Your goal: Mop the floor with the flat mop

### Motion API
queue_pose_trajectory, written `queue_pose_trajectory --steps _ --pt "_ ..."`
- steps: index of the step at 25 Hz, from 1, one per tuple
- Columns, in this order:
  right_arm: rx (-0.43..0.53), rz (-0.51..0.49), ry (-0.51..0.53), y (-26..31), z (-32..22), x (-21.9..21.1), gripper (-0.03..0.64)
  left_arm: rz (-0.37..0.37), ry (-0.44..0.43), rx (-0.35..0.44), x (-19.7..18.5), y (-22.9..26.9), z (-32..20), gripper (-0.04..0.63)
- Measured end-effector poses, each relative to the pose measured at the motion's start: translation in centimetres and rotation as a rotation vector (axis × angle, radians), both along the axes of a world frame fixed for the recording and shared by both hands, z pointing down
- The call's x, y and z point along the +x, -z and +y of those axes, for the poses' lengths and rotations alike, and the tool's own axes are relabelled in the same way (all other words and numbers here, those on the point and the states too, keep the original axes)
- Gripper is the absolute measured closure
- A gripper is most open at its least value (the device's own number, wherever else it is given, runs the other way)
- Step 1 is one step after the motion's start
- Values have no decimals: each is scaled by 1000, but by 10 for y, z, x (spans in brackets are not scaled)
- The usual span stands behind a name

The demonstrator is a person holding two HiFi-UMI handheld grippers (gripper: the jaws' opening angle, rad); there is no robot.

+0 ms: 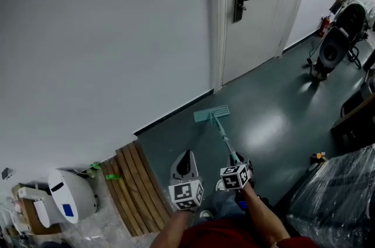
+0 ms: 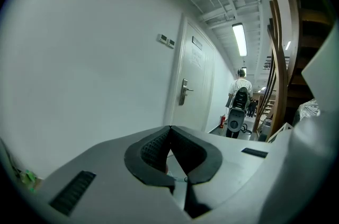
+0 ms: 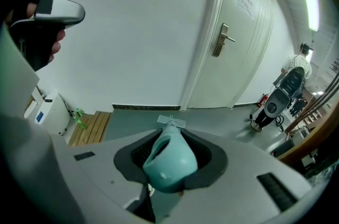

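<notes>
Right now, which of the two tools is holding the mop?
The right tool, clamped on the teal mop handle; the left tool is shut on nothing.

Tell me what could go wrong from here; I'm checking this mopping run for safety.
Only the right tool grips the mop handle, at its top end; the left tool is shut and empty, so the long mop may twist or slip. The mop head lies close to the baseboard, so a forward push could knock it.

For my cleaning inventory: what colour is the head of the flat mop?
Pale teal; the mop head shows best in the head view.
</notes>
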State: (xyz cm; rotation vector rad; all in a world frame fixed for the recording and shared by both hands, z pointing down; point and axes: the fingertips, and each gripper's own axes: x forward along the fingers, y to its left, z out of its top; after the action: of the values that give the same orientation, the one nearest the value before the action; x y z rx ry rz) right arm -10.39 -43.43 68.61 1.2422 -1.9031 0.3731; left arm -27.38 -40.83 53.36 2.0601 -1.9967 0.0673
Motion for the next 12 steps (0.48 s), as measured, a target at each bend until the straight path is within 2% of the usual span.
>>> queue_pose_trajectory --steps 9,12 --pt "14 -36 16 6 -50 15 502 -21 -21 -15 23 -7 -52 581" --pt "45 -47 27 13 -66 17 502 -28 -22 -14 28 -6 -65 581"
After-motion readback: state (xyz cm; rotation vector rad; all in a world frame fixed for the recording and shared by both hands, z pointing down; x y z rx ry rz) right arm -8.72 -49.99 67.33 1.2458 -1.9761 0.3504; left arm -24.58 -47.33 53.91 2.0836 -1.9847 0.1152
